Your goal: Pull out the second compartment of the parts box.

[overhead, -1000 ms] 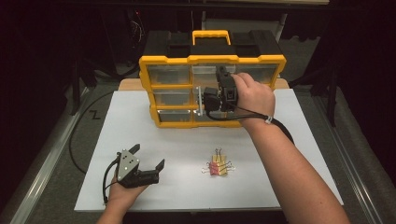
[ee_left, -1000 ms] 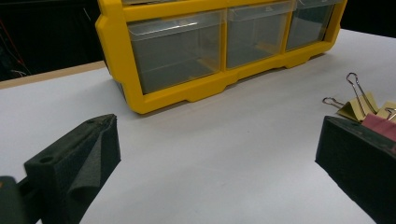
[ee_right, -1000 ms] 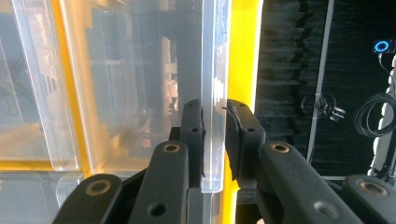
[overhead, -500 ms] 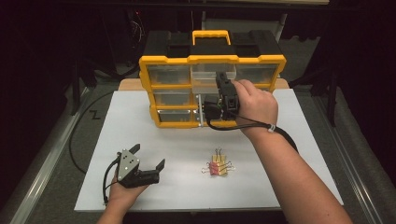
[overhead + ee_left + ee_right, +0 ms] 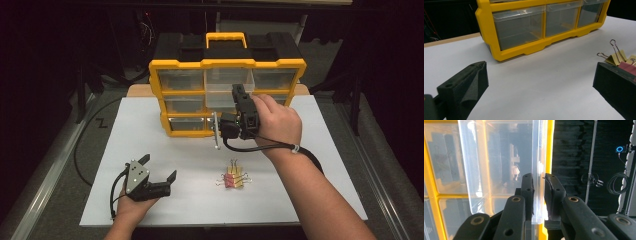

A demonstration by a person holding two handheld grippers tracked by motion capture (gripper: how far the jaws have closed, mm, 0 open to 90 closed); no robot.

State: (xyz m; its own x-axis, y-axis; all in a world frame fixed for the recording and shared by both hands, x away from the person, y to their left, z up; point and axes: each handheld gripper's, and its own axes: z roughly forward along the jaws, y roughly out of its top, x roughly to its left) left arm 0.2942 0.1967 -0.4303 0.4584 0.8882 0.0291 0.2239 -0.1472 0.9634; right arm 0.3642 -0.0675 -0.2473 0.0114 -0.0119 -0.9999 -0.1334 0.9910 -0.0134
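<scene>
Two grippers at work around the yellow organizer point(image 5: 227, 97), which stands upright at the far edge of the white board point(image 5: 310, 165). Right gripper point(image 5: 239, 102) is up against the organizer's front face, jaws pinched tight on the front wall of a clear drawer point(image 5: 220, 87) in the middle column, upper row; that drawer sits pulled partway out of the organizer's frame. In the right gripper view the clear drawer's wall point(image 5: 537, 170) runs straight between the two black jaws, pads pressing it from both sides. Left gripper point(image 5: 156, 170) rests low on the board, in front of the organizer and off toward its left corner, well apart from it, jaws spread wide with nothing between them. In the left gripper view the organizer's bottom row of drawers point(image 5: 544, 22) lies ahead past the open jaws. Binder clips point(image 5: 233, 178), a small cluster of yellow and red, lie on the board in front of the organizer, between the two grippers.
</scene>
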